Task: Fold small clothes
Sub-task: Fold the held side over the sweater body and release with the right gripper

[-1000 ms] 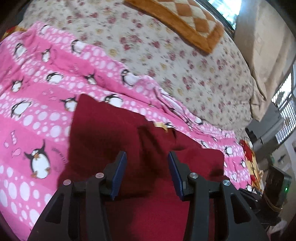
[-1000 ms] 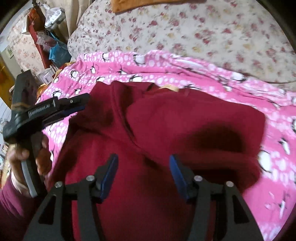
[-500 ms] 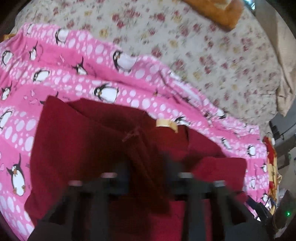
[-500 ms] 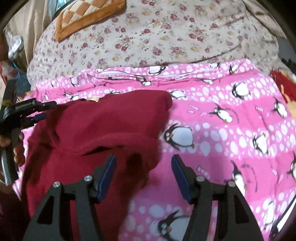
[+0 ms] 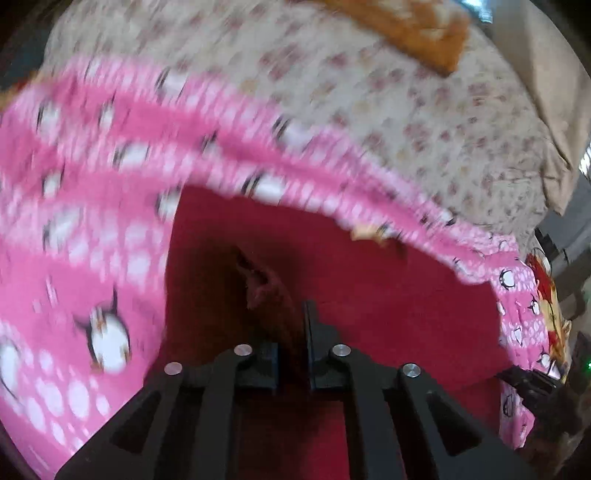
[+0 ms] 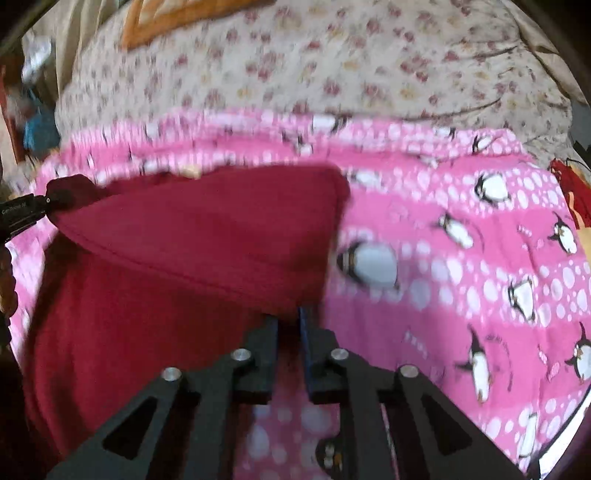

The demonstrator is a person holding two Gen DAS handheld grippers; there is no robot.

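A dark red garment point(image 5: 388, 306) lies on the pink penguin blanket point(image 5: 92, 229). My left gripper point(image 5: 291, 325) is shut on a raised fold of the red garment near its left side. In the right wrist view the garment point(image 6: 207, 229) is folded over, its hemmed edge stretched between the two grippers. My right gripper point(image 6: 290, 325) is shut on the garment's right corner. The left gripper also shows at the left edge of the right wrist view point(image 6: 48, 201), pinching the other corner. Both views are blurred.
Beyond the blanket point(image 6: 461, 258) lies a beige floral bedspread point(image 5: 406, 110) with an orange checked cushion point(image 5: 413, 33) at the back. A red and yellow cloth point(image 5: 546, 306) lies at the bed's right edge. Cluttered shelves point(image 6: 33, 122) stand at the left.
Both grippers have closed on the red garment. They now hold its edge lifted and stretched between them, and both cameras are moving fast.
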